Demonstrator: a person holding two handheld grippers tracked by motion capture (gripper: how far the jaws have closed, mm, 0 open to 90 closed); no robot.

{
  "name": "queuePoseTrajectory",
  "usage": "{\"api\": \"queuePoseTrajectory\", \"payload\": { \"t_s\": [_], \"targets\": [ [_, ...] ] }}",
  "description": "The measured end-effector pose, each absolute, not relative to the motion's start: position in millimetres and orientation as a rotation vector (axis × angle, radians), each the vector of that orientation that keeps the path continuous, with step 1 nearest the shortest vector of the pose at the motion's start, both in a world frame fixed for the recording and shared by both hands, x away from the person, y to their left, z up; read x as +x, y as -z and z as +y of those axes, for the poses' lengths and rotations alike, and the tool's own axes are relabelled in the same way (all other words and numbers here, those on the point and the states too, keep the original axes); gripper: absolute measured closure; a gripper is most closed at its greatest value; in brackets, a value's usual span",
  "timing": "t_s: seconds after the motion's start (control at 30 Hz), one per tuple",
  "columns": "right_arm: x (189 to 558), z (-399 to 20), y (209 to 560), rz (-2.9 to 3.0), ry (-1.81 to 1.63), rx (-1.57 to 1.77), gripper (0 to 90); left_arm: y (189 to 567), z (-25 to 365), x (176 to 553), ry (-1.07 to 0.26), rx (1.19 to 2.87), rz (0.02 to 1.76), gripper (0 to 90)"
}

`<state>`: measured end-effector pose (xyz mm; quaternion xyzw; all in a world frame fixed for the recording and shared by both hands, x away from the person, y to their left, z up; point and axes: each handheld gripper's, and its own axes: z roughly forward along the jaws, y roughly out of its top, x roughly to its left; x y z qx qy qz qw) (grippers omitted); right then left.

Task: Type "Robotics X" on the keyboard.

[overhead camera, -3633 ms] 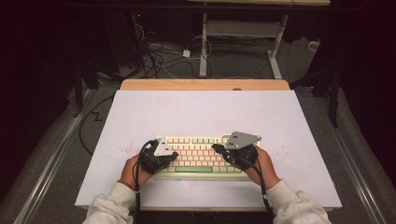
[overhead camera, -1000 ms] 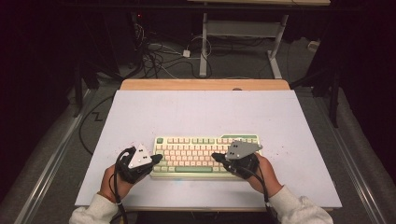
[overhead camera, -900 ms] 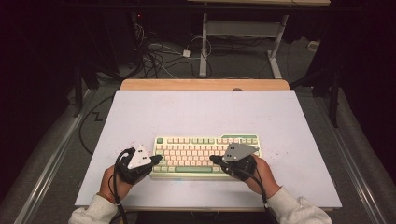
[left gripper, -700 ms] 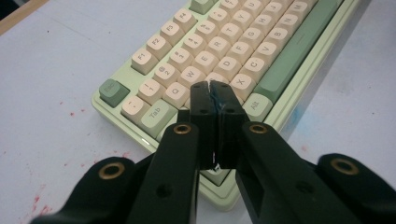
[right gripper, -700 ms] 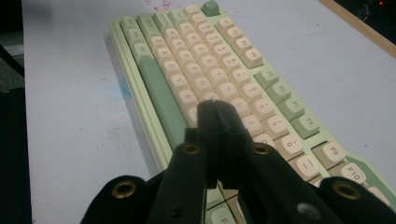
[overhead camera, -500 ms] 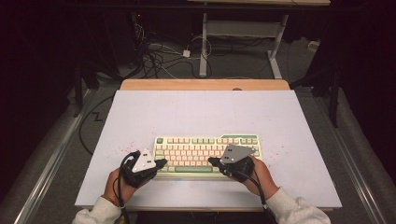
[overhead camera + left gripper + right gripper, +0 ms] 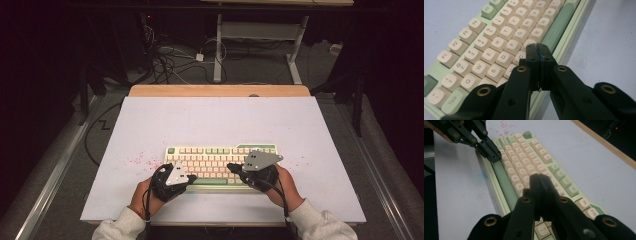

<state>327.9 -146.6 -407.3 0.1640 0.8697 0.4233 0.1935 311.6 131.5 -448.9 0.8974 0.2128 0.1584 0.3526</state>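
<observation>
A cream and green keyboard [image 7: 210, 155] lies on the white tabletop [image 7: 220, 120] near the front edge. My left gripper [image 7: 192, 177] is shut with nothing between its jaws. Its tip hovers over the bottom letter row by the C key, next to the green space bar [image 7: 556, 30]. My right gripper [image 7: 231, 166] is also shut and empty, and points left over the right half of the keys [image 7: 524, 167]. In the right gripper view my right gripper [image 7: 539, 177] faces the left gripper [image 7: 492, 155] across the keyboard. In the left gripper view the left gripper [image 7: 536, 47] has its jaws pressed together.
Red specks [image 7: 142, 161] mark the tabletop left of the keyboard. A wooden strip [image 7: 220, 90] runs along the table's far edge. Beyond it are cables [image 7: 170, 60] on the floor and white desk legs [image 7: 218, 45].
The left hand has moved right, bringing its shut gripper from off the keyboard's left end to over its lower left keys. The right gripper has stayed nearly where it was.
</observation>
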Motion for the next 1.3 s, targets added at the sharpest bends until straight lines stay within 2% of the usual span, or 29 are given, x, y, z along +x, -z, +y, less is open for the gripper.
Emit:
{"api": "queuePoseTrajectory", "payload": {
  "t_s": [0.63, 0.9, 1.3],
  "targets": [
    [328.6, -146.0, 408.6, 2.446, -1.179, 0.464, 90.0, 455.5, 123.6, 317.4, -0.403, 2.36, 0.538, 86.4],
    [329.2, -149.6, 404.7, 2.428, -1.192, 0.471, 90.0, 440.2, 140.8, 316.9, -0.449, 2.27, 0.57, 86.4],
    [329.8, -152.2, 402.9, 2.419, -1.193, 0.477, 90.0, 434.9, 156.3, 318.3, -0.479, 2.252, 0.611, 86.4]
  ]
}}
